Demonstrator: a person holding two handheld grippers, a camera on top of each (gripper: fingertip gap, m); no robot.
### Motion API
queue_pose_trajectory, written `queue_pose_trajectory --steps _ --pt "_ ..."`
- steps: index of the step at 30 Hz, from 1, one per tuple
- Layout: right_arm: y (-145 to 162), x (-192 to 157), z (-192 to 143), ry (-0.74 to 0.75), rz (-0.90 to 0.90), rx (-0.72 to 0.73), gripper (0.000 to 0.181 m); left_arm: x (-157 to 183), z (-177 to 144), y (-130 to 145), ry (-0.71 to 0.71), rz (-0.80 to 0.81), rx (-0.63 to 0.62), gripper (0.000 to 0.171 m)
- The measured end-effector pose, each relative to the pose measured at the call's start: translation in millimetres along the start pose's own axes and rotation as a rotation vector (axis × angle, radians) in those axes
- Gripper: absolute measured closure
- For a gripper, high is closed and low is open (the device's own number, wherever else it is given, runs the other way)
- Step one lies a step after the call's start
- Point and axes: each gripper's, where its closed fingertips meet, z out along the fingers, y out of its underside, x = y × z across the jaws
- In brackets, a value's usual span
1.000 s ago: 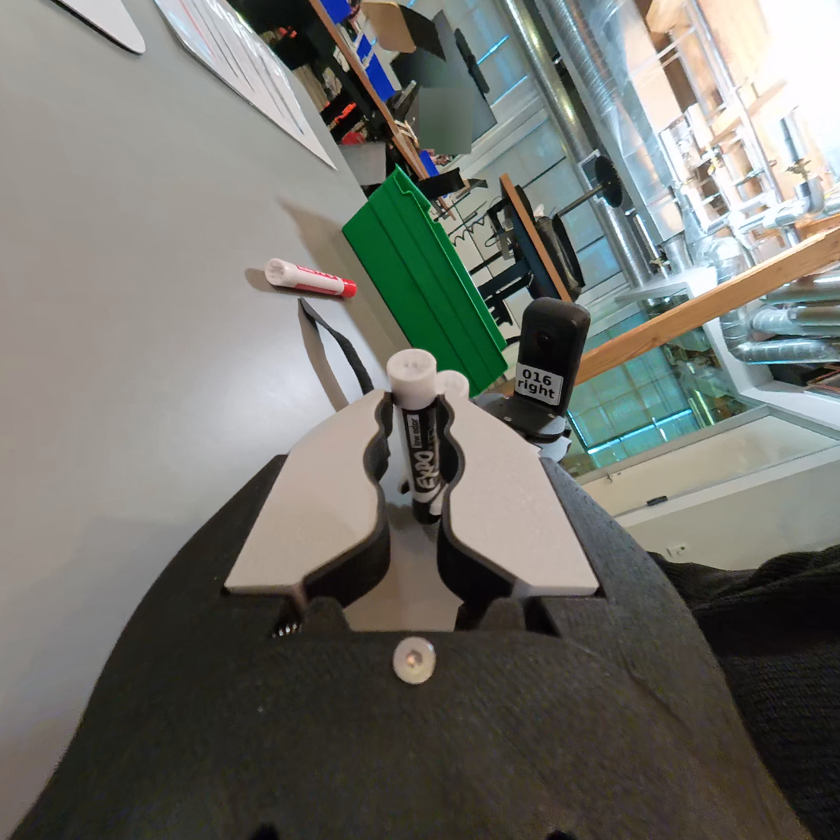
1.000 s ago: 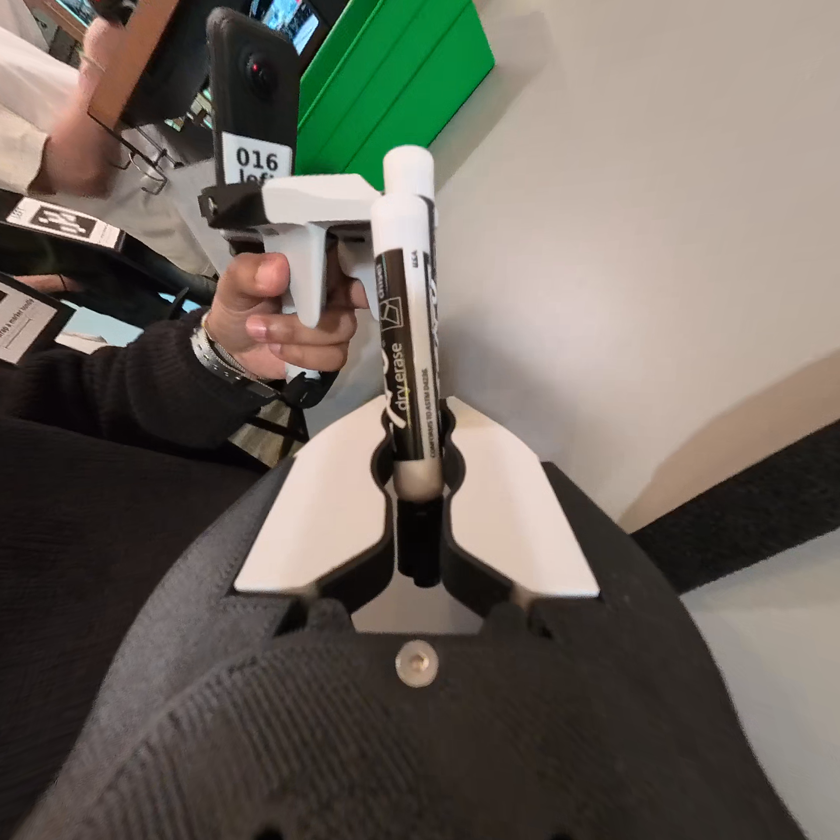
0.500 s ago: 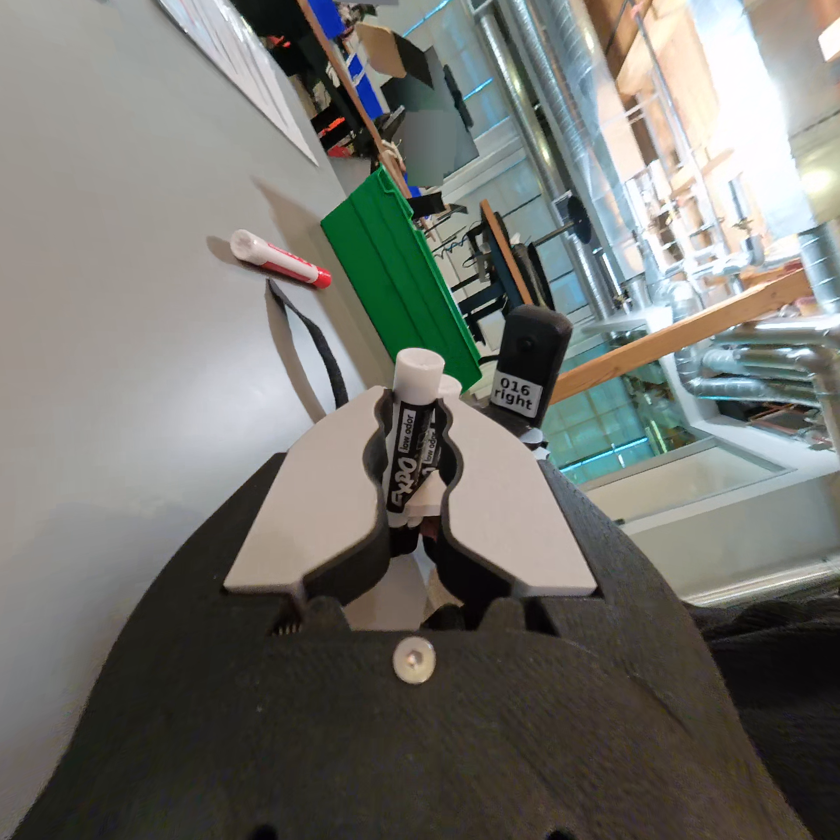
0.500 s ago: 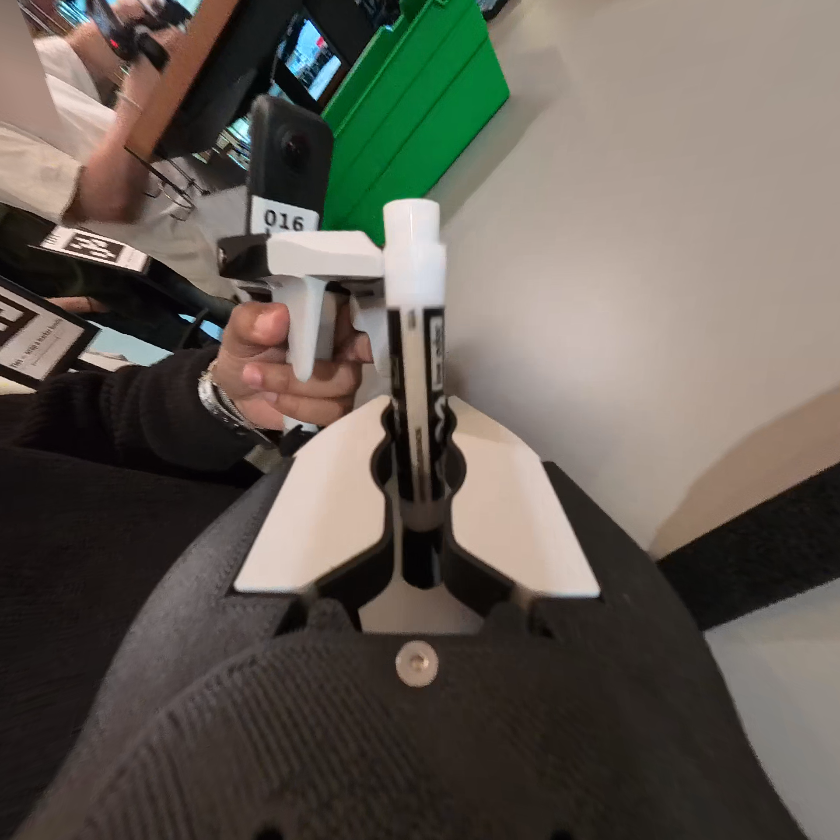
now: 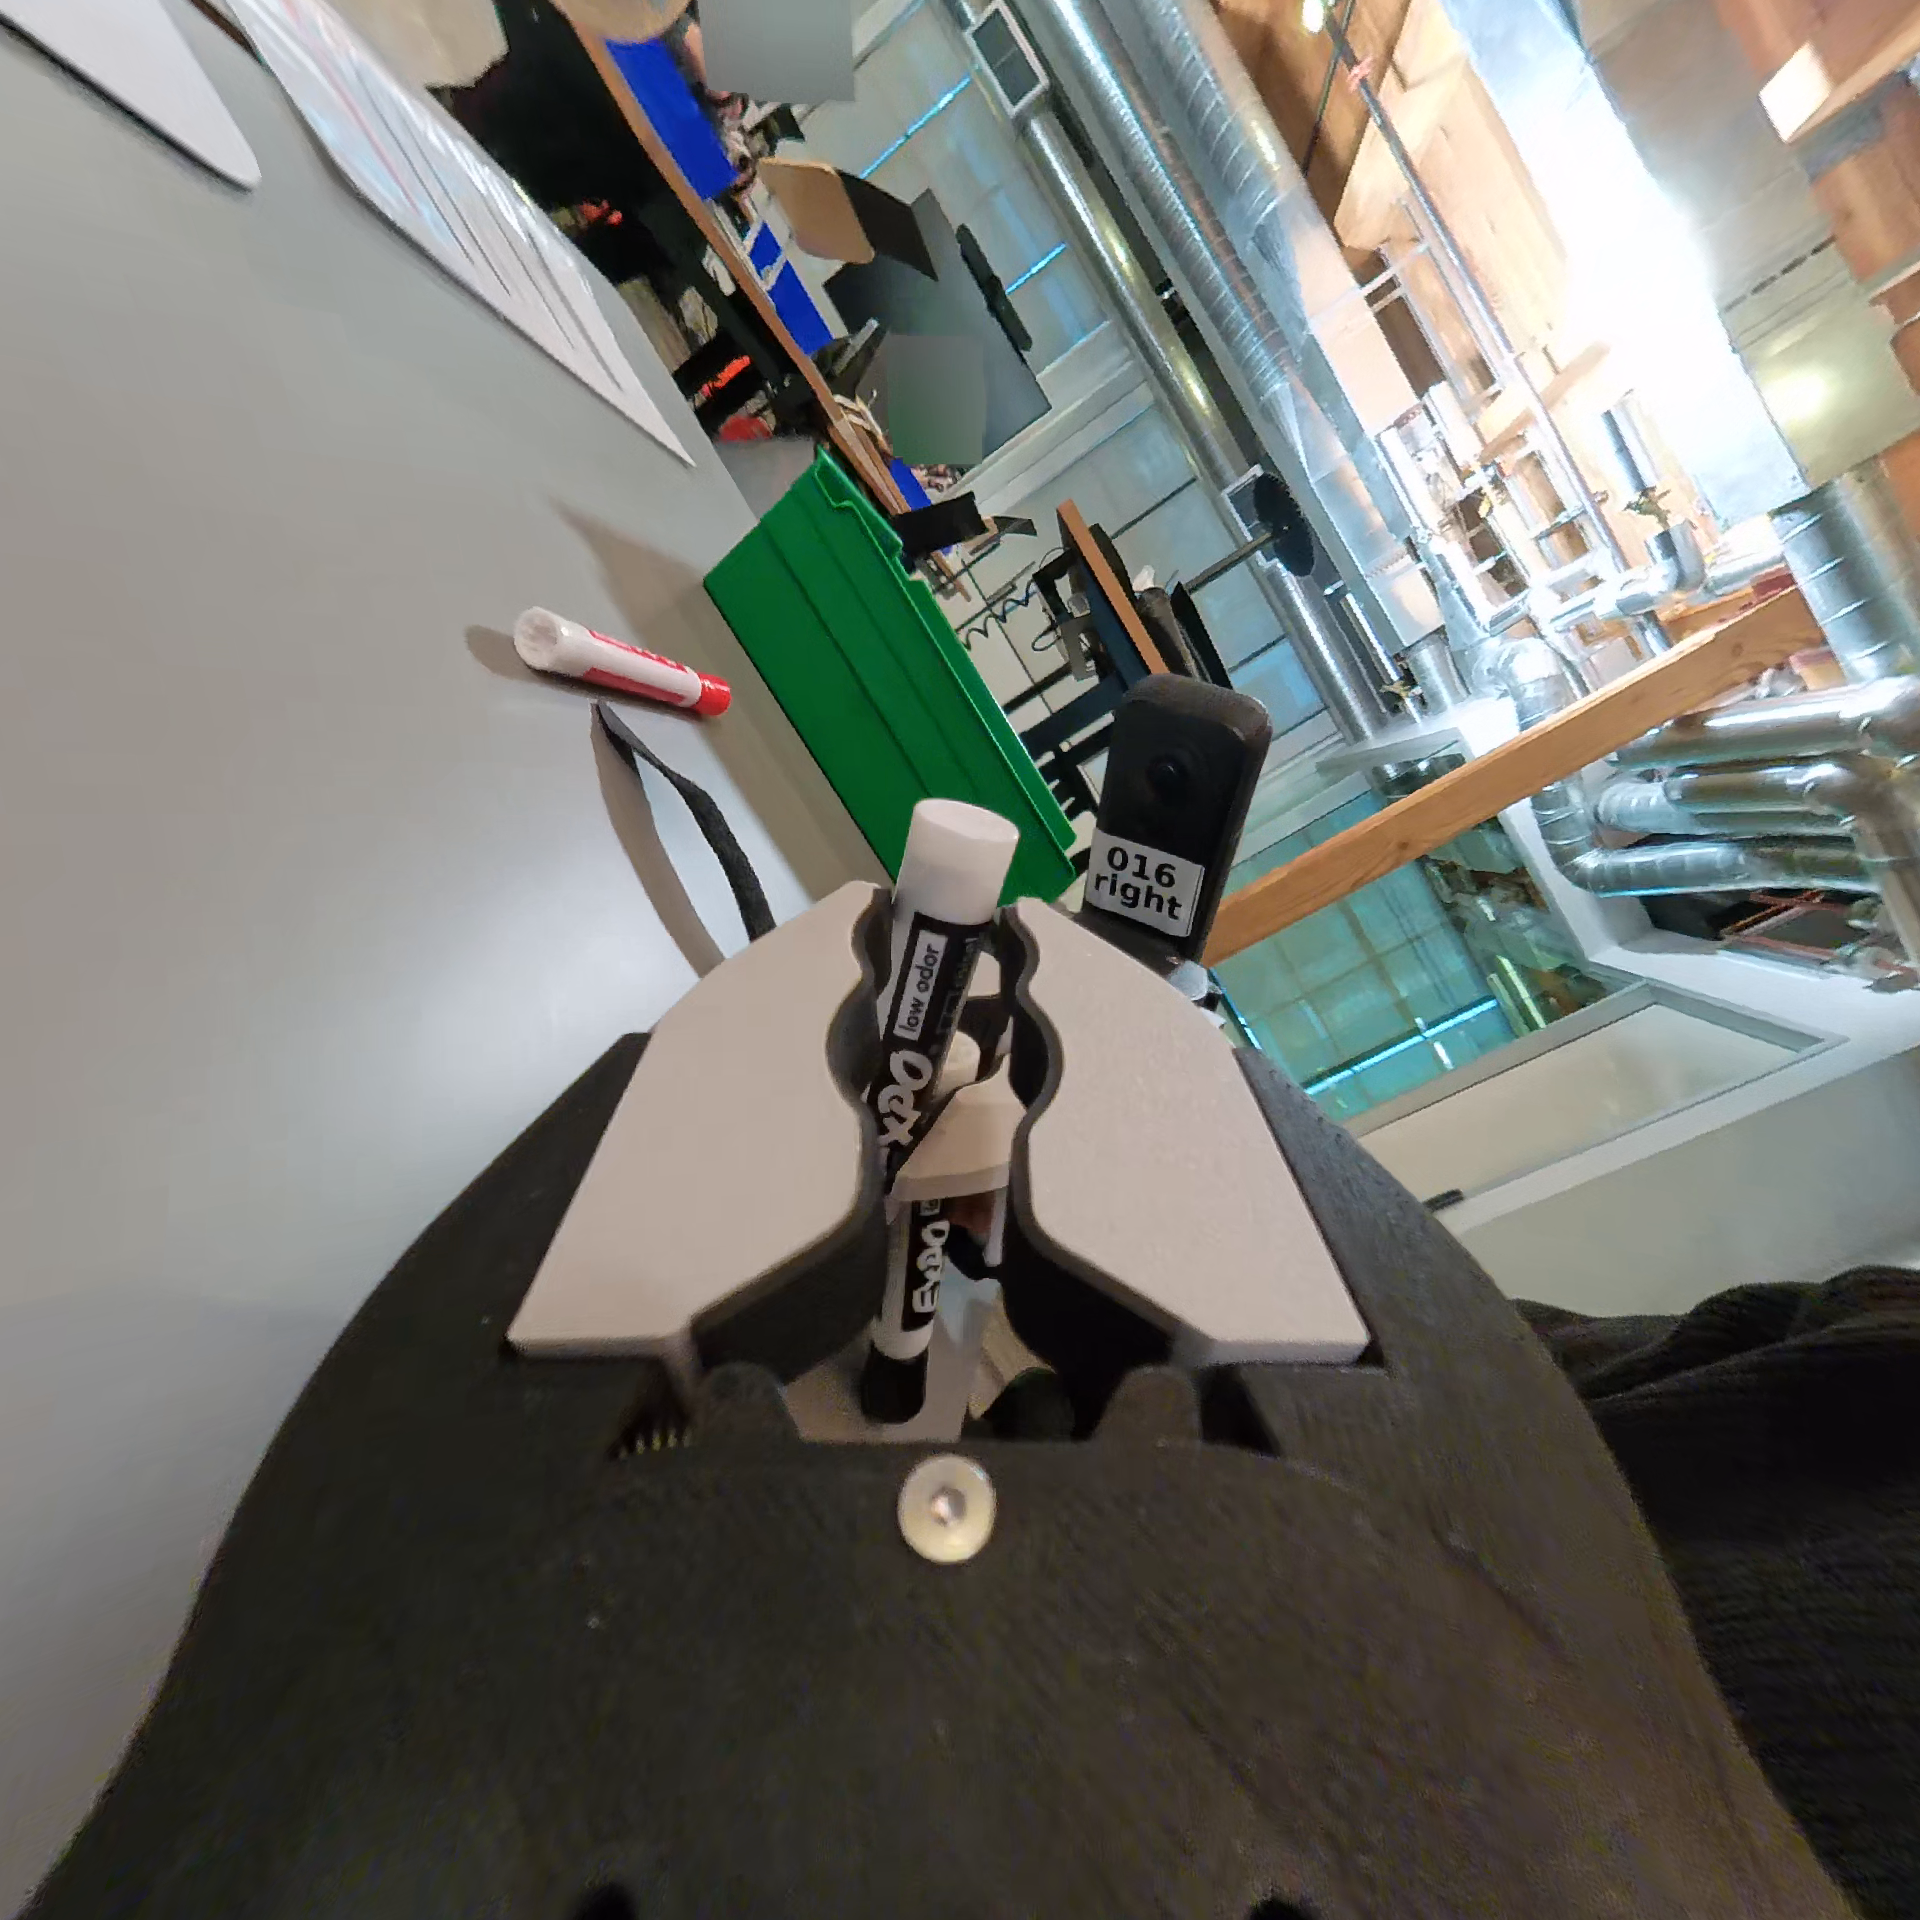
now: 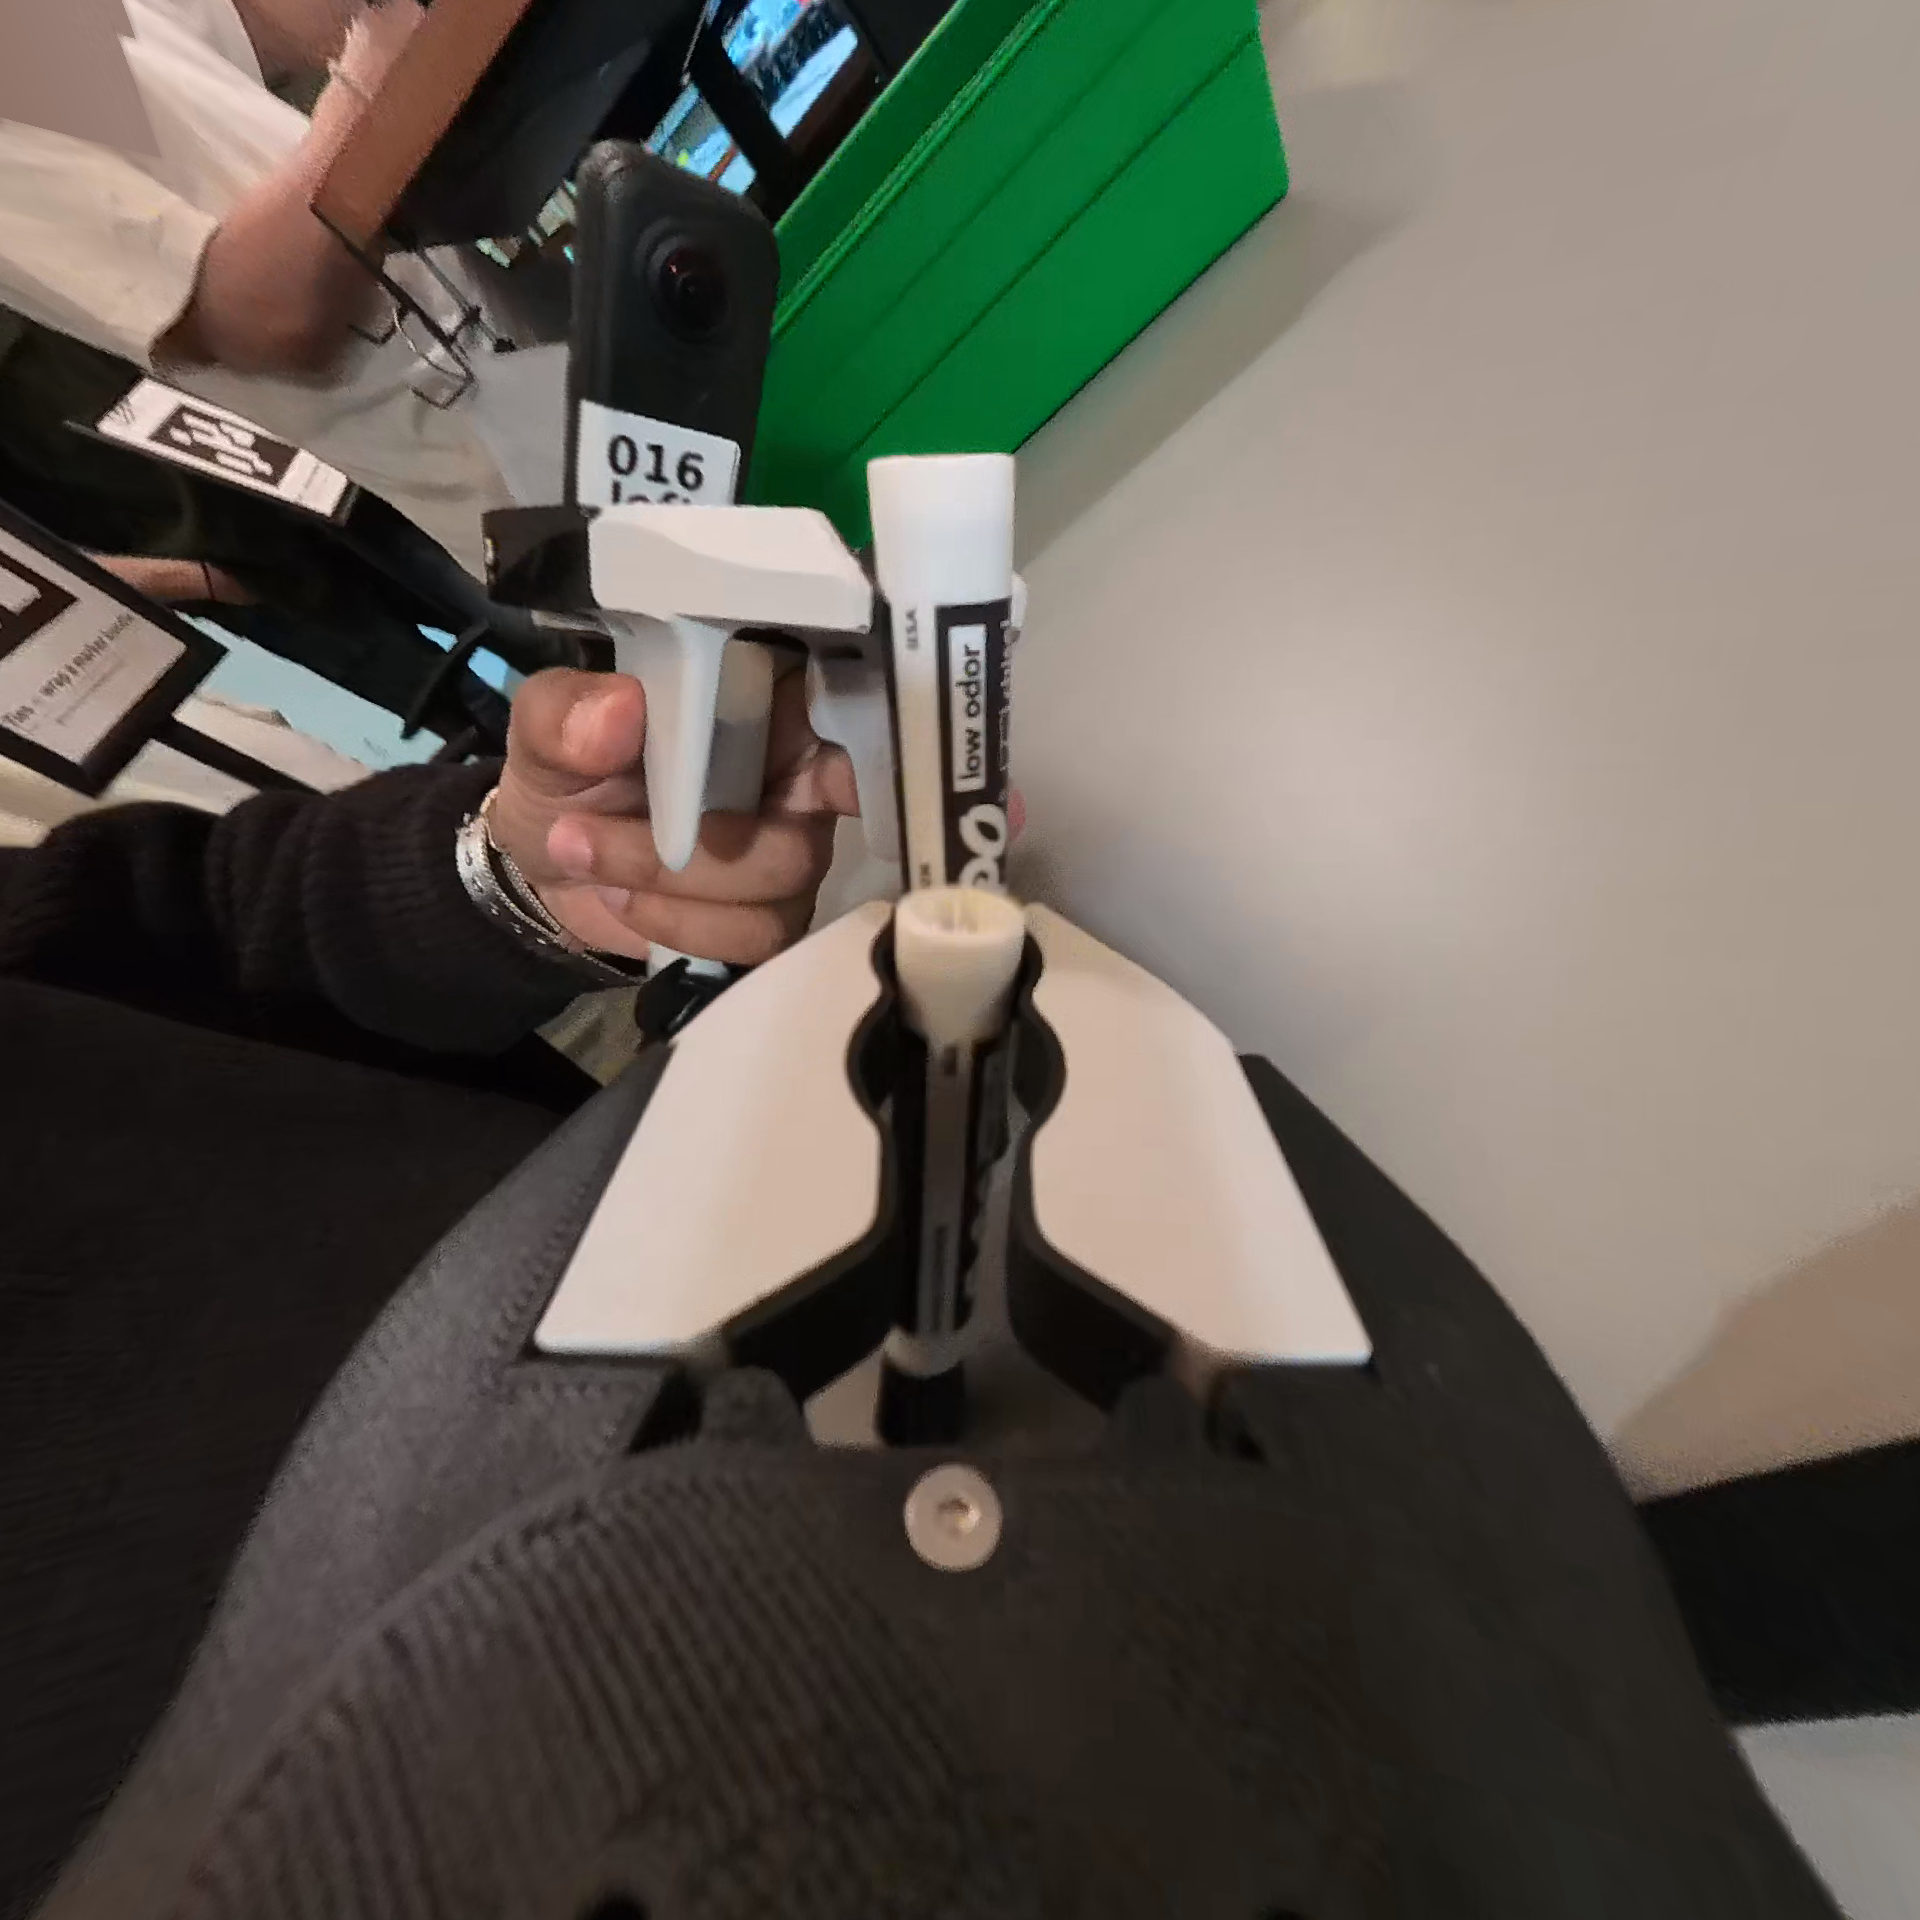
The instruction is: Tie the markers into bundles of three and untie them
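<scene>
My left gripper [image 5: 940,925] has its fingers drawn in narrow around a black marker [image 5: 925,1029], whose white end pokes out past the fingertips while its black cap sits back near the gripper's body. Just behind that marker, between the same fingers, I can see a second marker [image 5: 961,1138] end-on, and I cannot tell whether the left fingers also press on it. My right gripper [image 6: 956,920] is closed narrow on that second black marker [image 6: 951,1164]; its white end points forward at the fingertips and its black cap lies toward the base. In the right wrist view the left gripper's marker [image 6: 951,665] stands upright just beyond my right fingertips, close to or touching the end of the one I hold there; the blur keeps me from saying which. A person's hand [image 6: 665,821] in a black sleeve grips the left tool's white handle. On the grey table [image 5: 260,727] a red marker [image 5: 618,665] lies flat by itself, well apart from both grippers, with a black strap [image 5: 717,842] looping beside it. A green bin [image 5: 883,696] sits tipped on the table just beyond the red marker.
</scene>
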Motion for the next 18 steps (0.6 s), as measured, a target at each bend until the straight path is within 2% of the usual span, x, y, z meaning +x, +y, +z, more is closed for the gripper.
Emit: queue_pose_trajectory --steps 4,8,11,15,18 --pt "-9 4 3 0.035 -0.088 0.012 0.162 6 -8 -5 -0.017 0.097 0.029 0.148" --pt "-18 17 -5 0.066 -0.052 0.053 0.162 -1 -6 0 -0.108 0.182 -0.008 0.145" --pt "-29 23 -16 0.057 0.006 0.128 0.163 -8 2 23 -0.137 0.206 -0.140 0.146" --pt "-36 29 -27 0.059 0.044 0.173 0.163 -11 14 77 -0.099 0.148 -0.421 0.144" --pt "-37 29 -28 0.053 0.057 0.191 0.163 -6 27 92 -0.081 0.152 -0.460 0.145"
